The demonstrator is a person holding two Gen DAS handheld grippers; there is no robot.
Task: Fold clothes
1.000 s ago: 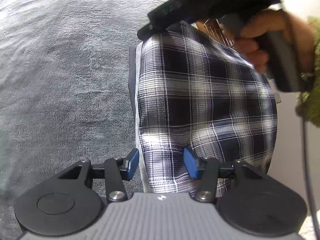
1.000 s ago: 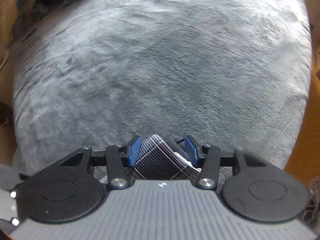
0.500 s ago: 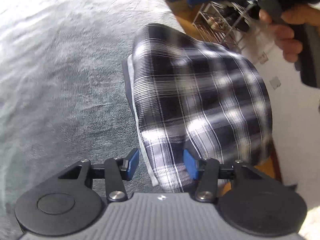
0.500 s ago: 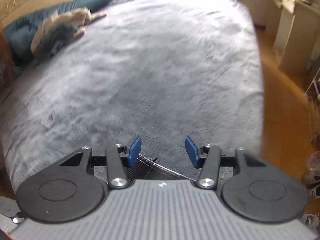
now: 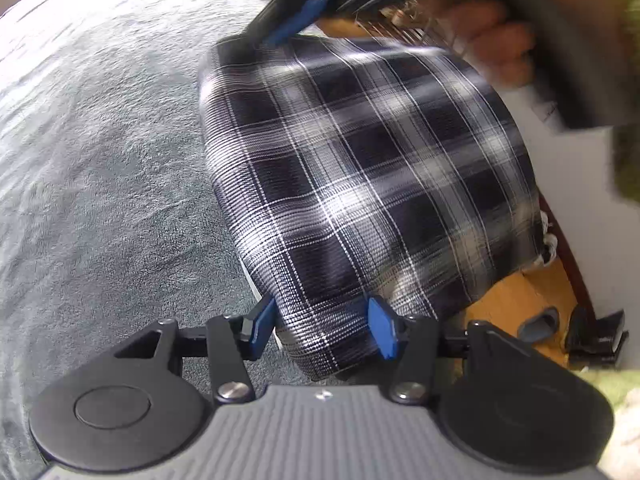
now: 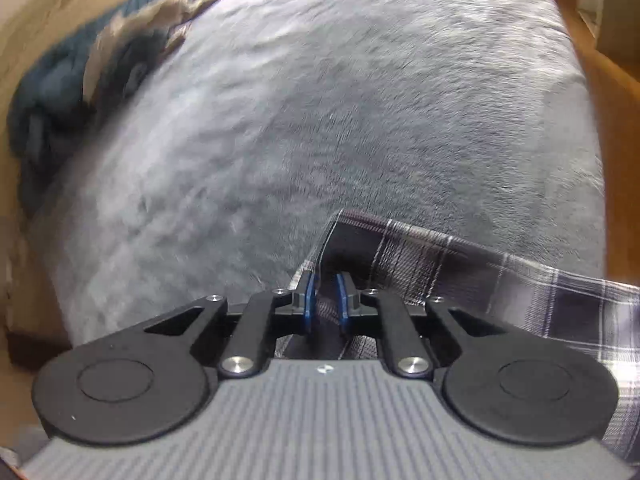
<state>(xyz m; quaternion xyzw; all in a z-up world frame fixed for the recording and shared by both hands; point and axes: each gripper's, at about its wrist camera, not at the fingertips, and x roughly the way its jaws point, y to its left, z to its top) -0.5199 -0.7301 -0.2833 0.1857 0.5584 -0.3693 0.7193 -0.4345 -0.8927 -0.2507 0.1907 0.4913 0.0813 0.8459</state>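
A folded dark blue and white plaid garment (image 5: 360, 184) lies at the right edge of a grey fleece-covered bed (image 5: 100, 160). My left gripper (image 5: 322, 326) is open, its blue pads either side of the garment's near end. My right gripper (image 6: 325, 298) is shut on the garment's far corner (image 6: 440, 256). In the left wrist view the right gripper (image 5: 296, 26) shows at the top, blurred, pinching that corner, with the hand behind it.
A heap of dark blue and beige clothes (image 6: 80, 80) lies at the bed's far left. Wooden floor (image 5: 512, 304) with slippers (image 5: 540, 322) lies off the right edge. A white wall (image 5: 568, 208) stands beyond.
My right gripper was open and lifted away; it has come back down and shut on the garment's far corner. My left gripper has stayed open over the near end.
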